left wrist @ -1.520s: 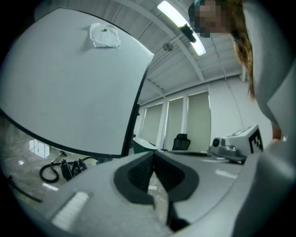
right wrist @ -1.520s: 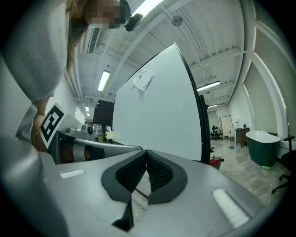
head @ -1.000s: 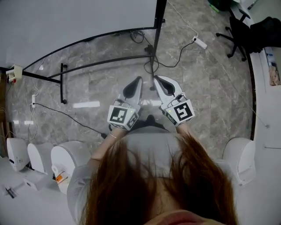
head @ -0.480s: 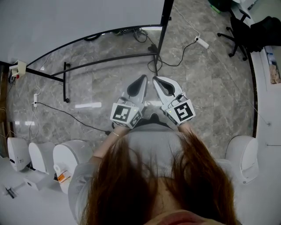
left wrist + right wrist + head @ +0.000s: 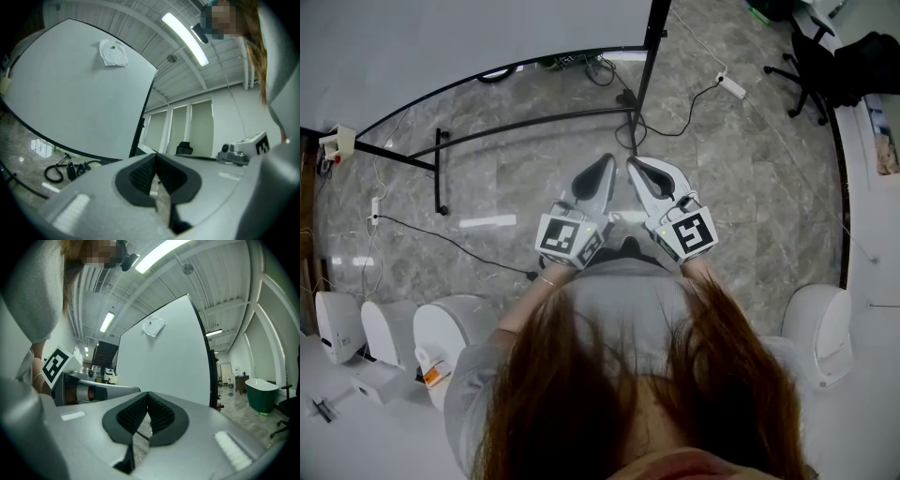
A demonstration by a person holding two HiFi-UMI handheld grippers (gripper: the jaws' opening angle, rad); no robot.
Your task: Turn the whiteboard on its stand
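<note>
Left gripper (image 5: pixel 602 169) and right gripper (image 5: pixel 636 167), both with jaws pressed together on nothing, hang well short of the whiteboard (image 5: pixel 469 37) ahead. Floor cables (image 5: pixel 680 120) just beyond their tips may snag the stand (image 5: pixel 643 66) once it turns.

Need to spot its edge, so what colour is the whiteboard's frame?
Black frame; it shows best in the right gripper view.

Illumination is bright and even. Ceiling strip lights (image 5: pixel 185 39) above the whiteboard (image 5: pixel 79 103) supply it. The glossy floor (image 5: pixel 750 187) carries white glare streaks. Both gripper views curve strongly toward dark edges, and the near foreground is soft.
</note>
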